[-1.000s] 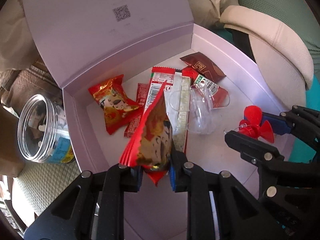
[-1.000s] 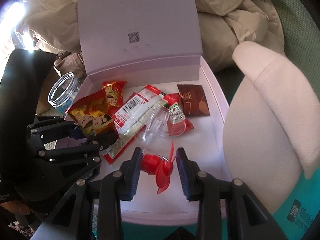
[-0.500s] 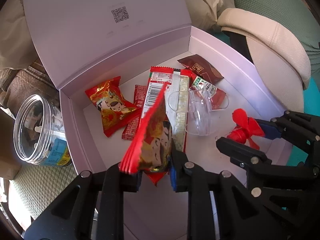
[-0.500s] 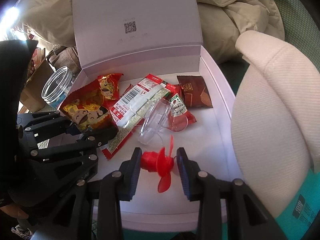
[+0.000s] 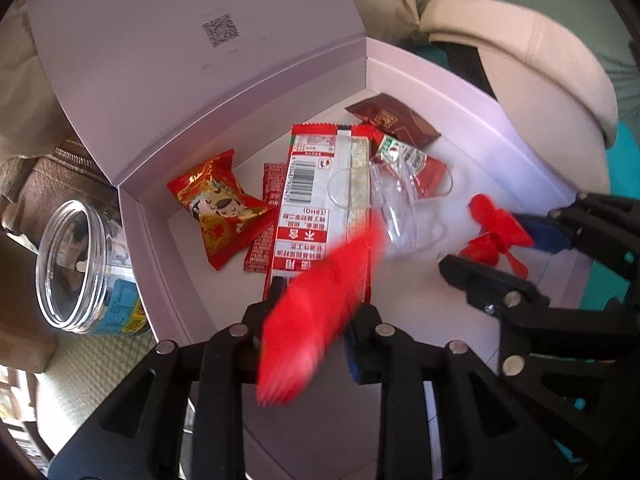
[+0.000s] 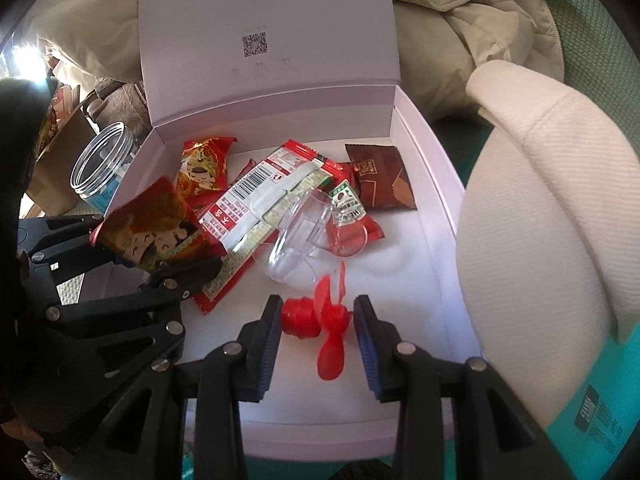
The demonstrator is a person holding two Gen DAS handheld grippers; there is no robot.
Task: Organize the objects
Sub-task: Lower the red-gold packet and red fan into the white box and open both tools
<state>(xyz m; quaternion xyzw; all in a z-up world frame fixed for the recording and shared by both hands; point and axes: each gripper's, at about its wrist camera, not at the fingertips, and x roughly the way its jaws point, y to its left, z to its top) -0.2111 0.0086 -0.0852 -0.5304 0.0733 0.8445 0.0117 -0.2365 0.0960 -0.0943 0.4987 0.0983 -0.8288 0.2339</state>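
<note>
Between the black fingers of the left gripper, a red-and-gold foil snack packet with cartoon faces shows as a motion-blurred red streak: the jaws have just been opening, and the packet that they pinched a second ago now appears to be slipping free. Seen from the right wrist, the same packet sits tilted at the left gripper's tips, above the near-left corner of the open pale lilac cardboard box. Whether either pad touches the foil at this instant cannot be told; the release looks under way, which would put one more item into the box.

Across the box floor, the right gripper holds a small red plastic fan propeller on its hub, the hub against one blue pad and the blades reaching toward the other, jaws narrow and unchanged over the last second. The propeller hangs just above the white floor near the box's front wall, so its drop probably comes next.

Beyond both sets of fingertips lie the things already stowed: a long red-and-white barcoded wrapper, a clear plastic cup on its side, a brown sachet and a second cartoon-face packet. Left of the left fingers, outside the box wall, stands an open clear plastic jar.
</note>
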